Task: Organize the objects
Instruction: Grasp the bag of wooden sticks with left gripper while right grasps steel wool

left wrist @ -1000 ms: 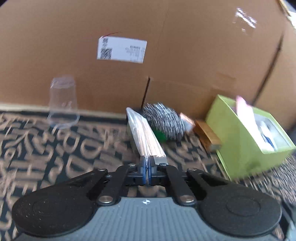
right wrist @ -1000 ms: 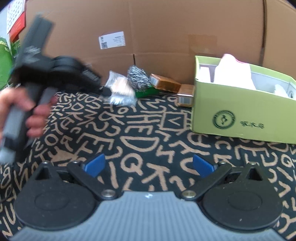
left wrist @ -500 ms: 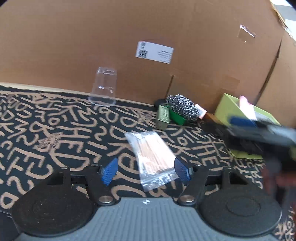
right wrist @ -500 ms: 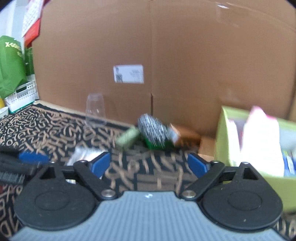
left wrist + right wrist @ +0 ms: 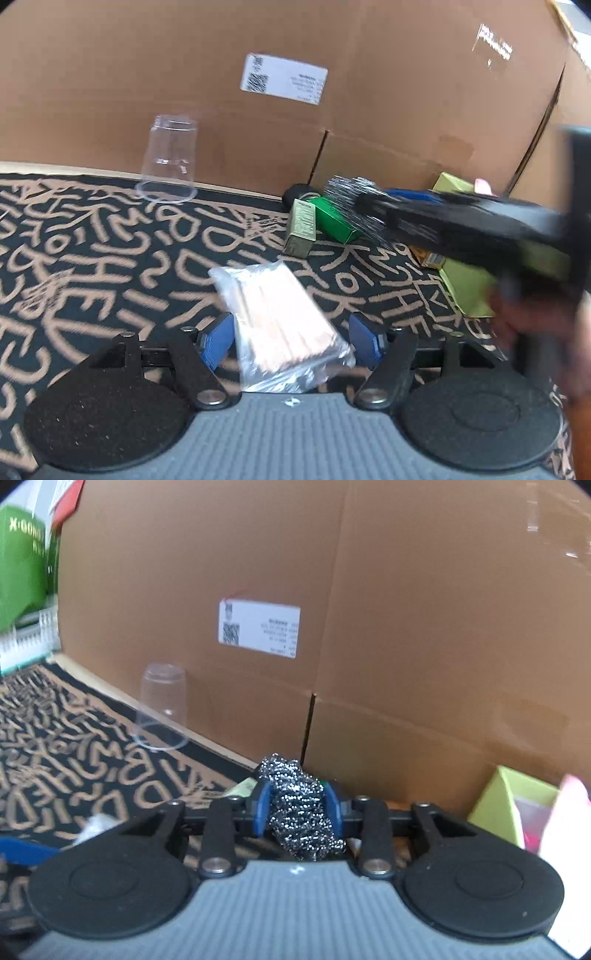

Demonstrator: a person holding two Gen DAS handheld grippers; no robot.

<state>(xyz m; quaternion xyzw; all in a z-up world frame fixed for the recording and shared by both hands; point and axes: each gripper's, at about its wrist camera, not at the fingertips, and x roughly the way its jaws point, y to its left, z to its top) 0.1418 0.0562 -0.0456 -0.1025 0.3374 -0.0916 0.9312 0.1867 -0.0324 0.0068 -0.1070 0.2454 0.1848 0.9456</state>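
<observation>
step in hand: you are picking up the steel scourer (image 5: 301, 805) with your right claw (image 5: 298, 806) — this is the grab, not yet the carry.
right claw: closed narrow on the scourer, blue pads pressing it on both sides; the wire ball bulges above and below them.
left claw: your left claw (image 5: 291, 338) stands wide and holds nothing; the clear bag of sticks (image 5: 280, 325) lies flat on the patterned desk (image 5: 92, 258) between its pads, touching neither as far as i can tell.
where things are: scourer near the back edge of the desk, against the cardboard wall (image 5: 424, 627); the green open box (image 5: 509, 805) sits toward the right edge; an upturned clear cup (image 5: 162, 709) stands at the back edge, left of the scourer.
next move: probably lift straight up, clear the small green carton (image 5: 338, 219) and the olive carton (image 5: 301, 232) — then swing right to the open box.
</observation>
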